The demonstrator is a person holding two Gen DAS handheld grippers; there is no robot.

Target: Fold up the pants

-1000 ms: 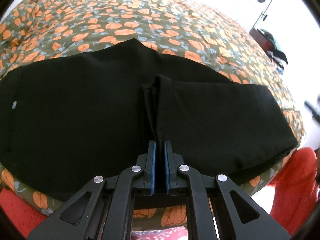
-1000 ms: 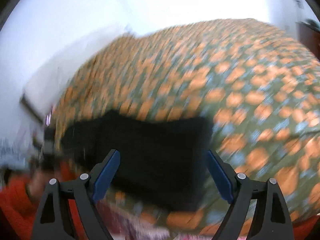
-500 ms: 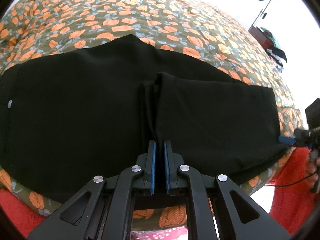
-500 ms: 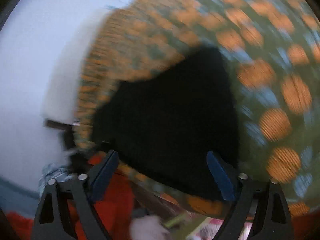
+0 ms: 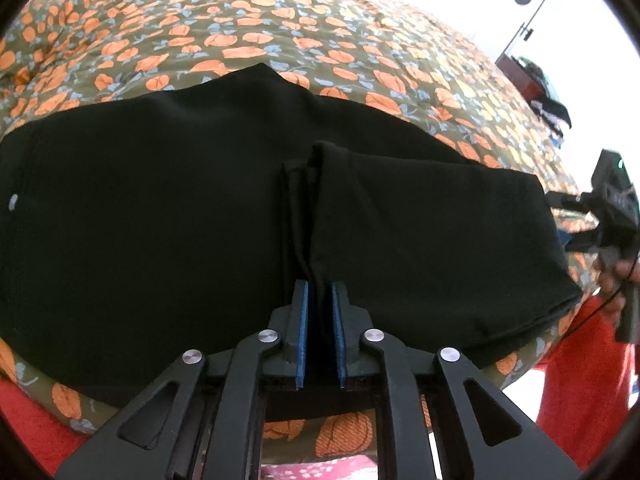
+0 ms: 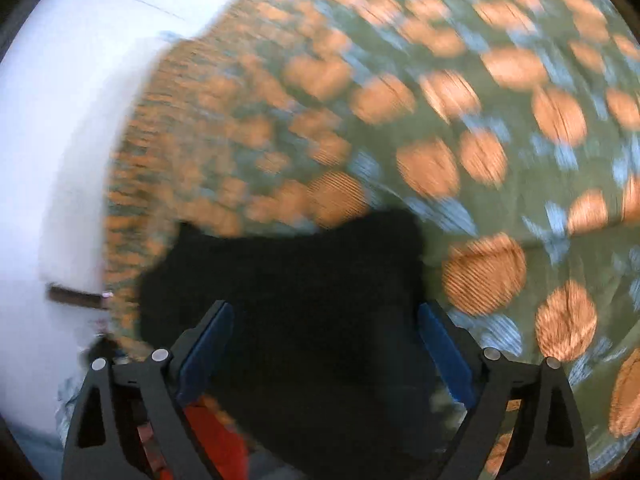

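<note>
Black pants [image 5: 160,208] lie across the bed, partly folded, with a leg section doubled over on the right. My left gripper [image 5: 319,292] is shut on a pinched ridge of the pants fabric at the near edge. My right gripper [image 6: 324,332] is open, its blue pads wide apart over the end of the pants [image 6: 304,280]; that view is blurred. The right gripper also shows in the left wrist view [image 5: 608,216], at the right end of the pants.
The bed is covered by an olive quilt with orange flowers [image 5: 280,20]. Red cloth [image 5: 580,380] hangs at the bed's near right edge. A dark stand with clothes [image 5: 540,88] sits far right by the white wall.
The right gripper has swung in toward the right end of the pants and come closer over the fabric. The left gripper holds its pinch and has barely moved.
</note>
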